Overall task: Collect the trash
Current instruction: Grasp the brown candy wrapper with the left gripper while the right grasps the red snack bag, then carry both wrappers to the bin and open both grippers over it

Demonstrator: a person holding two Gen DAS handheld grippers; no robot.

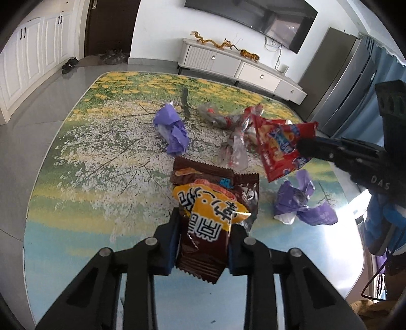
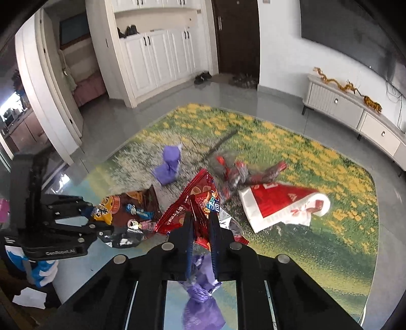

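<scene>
My left gripper [image 1: 204,223] is shut on a brown and yellow snack wrapper [image 1: 213,215] and holds it above the flowered rug [image 1: 101,142]. My right gripper [image 2: 201,223] is shut on a red snack wrapper [image 2: 192,203], also lifted; it shows in the left wrist view [image 1: 281,147] at the right. On the rug lie a crumpled purple wrapper [image 1: 172,129], a second purple wrapper [image 1: 302,203], a clear and red plastic wrapper [image 1: 228,124] and a red and white bag [image 2: 281,205].
A white TV cabinet [image 1: 236,66] stands along the far wall under a television [image 1: 253,15]. White cupboards [image 2: 157,58] and a dark door [image 2: 236,35] are at the back. Shoes [image 1: 69,64] lie on the grey floor by the door.
</scene>
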